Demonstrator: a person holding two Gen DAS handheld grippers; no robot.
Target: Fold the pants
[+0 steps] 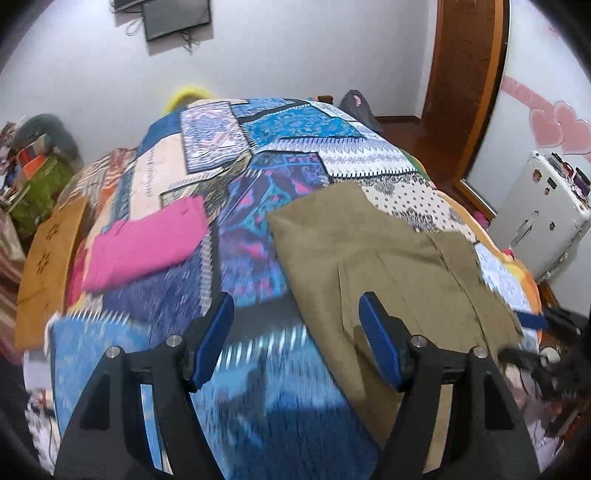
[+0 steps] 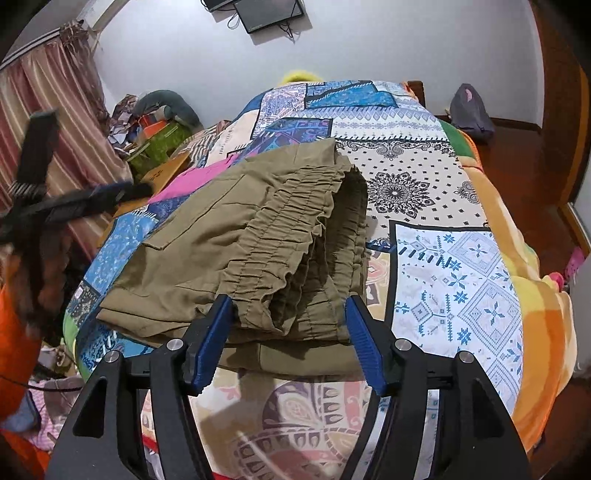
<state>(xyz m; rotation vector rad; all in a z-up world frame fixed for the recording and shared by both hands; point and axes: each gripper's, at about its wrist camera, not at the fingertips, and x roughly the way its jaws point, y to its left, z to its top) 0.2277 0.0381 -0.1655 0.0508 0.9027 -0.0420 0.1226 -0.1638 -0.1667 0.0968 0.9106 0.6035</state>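
Olive-green pants [image 2: 258,236] lie folded in a thick stack on the patchwork bedspread [image 2: 461,266], toward the bed's near edge, elastic waistband facing the right gripper [image 2: 290,339]. Its blue-padded jaws stand apart, straddling the waistband without pinching it. The left gripper [image 1: 295,339] hovers with jaws spread, empty, beside the pants' edge. A folded pink garment [image 1: 144,243] lies near the bed's left edge.

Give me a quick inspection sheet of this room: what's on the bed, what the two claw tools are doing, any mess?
Surface: bed under a patchwork-print bedspread.
Job's things: olive-green elastic-waist pants, folded into a bundle, lying on the bedspread.
Clutter: folded pink garment beside the pants; heap of cloth and boxes by the wall.
Grippers: left gripper open, empty; right gripper open, waistband between its fingers, not clamped.
Cables: loose wires under the wall-mounted black screen.
Surroundings: striped curtain, white suitcase, wooden door frame.
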